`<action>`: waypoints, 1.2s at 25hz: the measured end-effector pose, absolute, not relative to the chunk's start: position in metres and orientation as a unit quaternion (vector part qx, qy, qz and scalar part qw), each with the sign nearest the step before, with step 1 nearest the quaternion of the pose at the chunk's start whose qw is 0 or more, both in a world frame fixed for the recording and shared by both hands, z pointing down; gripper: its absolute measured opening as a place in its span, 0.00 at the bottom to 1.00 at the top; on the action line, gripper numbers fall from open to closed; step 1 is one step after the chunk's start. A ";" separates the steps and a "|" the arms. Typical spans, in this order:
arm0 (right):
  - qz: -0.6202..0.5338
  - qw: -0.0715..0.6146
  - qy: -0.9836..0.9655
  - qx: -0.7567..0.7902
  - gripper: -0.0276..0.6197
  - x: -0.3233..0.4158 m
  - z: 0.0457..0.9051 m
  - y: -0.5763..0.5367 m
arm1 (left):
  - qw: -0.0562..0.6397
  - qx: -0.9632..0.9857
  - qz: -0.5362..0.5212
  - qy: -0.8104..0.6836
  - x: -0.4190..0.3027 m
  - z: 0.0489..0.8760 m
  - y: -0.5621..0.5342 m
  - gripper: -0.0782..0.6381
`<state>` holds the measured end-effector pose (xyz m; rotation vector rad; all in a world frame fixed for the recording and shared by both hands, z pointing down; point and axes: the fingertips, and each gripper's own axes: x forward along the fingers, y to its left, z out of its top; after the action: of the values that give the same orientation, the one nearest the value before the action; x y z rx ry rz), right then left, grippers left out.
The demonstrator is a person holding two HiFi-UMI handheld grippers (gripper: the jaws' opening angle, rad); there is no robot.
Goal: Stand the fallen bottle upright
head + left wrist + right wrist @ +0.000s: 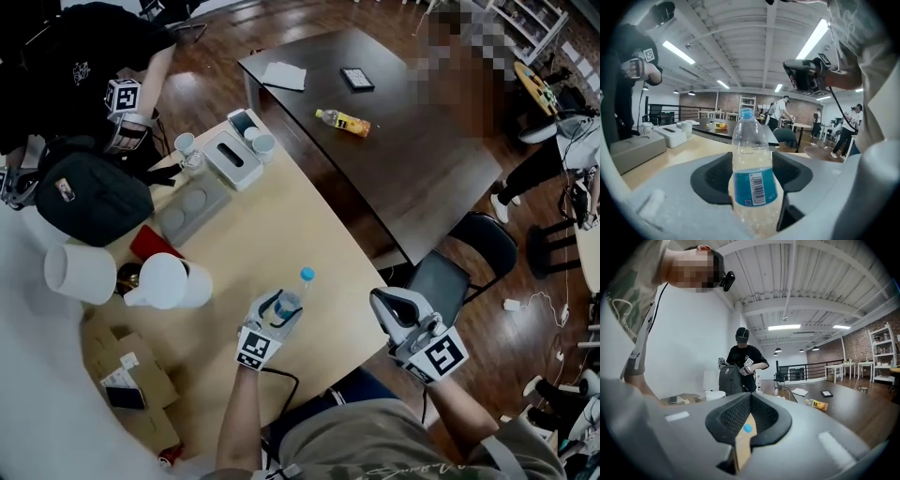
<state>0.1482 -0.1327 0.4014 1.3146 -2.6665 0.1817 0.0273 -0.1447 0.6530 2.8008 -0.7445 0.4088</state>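
Left claw (279,312), low in the middle of the head view, is clamped round a clear water bottle (291,300), whose blue cap (307,274) points toward the upper right of the frame. Bottle and claw sit over the near part of the light wood tabletop (281,216). To the right of it, well apart, the right claw (382,302) hangs past the tabletop's edge with nothing in it. At the left of the frame are a black backpack (89,197) and a white jug (169,281). On the dark tabletop (422,169) in the upper middle, a yellow bottle (342,121) lies on its side.

From the left gripper view, the water bottle fills the centre and stands upright in the frame, cap on top, blue label facing the camera. The left claw's dark pads press it from both sides. Its base is hidden behind the claw's body.

From the right gripper view, the jaws are drawn in to a thin slit and hold nothing. Through the slit show a strip of light wood and a blue dot, the bottle's cap. Beyond, left of centre, a person in black (743,359) handles the backpack, and the yellow bottle lies at the right.
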 end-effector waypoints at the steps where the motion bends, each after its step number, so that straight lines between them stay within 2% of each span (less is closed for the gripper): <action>1: 0.064 0.082 -0.895 0.434 0.05 0.140 0.402 -0.132 | 0.105 0.952 0.134 -0.256 0.021 0.656 -0.139 0.49; 6: 0.049 0.097 -0.911 0.398 0.05 0.101 0.398 -0.125 | 0.079 0.956 0.110 -0.259 0.003 0.665 -0.109 0.49; 10: 0.043 0.121 -0.916 0.380 0.05 0.080 0.409 -0.118 | 0.088 0.956 0.028 -0.280 -0.007 0.647 -0.107 0.49; 19: 0.048 0.159 -0.925 0.341 0.05 0.029 0.443 -0.098 | 0.101 0.956 -0.067 -0.267 -0.023 0.644 -0.083 0.50; 24: 0.067 0.165 -0.924 0.337 0.05 0.009 0.456 -0.085 | 0.031 0.969 -0.053 -0.238 -0.039 0.636 -0.053 0.50; 30: 0.064 0.185 -0.926 0.321 0.05 -0.006 0.477 -0.070 | 0.020 0.973 -0.047 -0.223 -0.054 0.641 -0.042 0.50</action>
<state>-0.0064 -0.0702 0.4774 0.9047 -2.6104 0.1815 -0.0539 -0.0423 0.6412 3.0202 -0.6933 -0.1449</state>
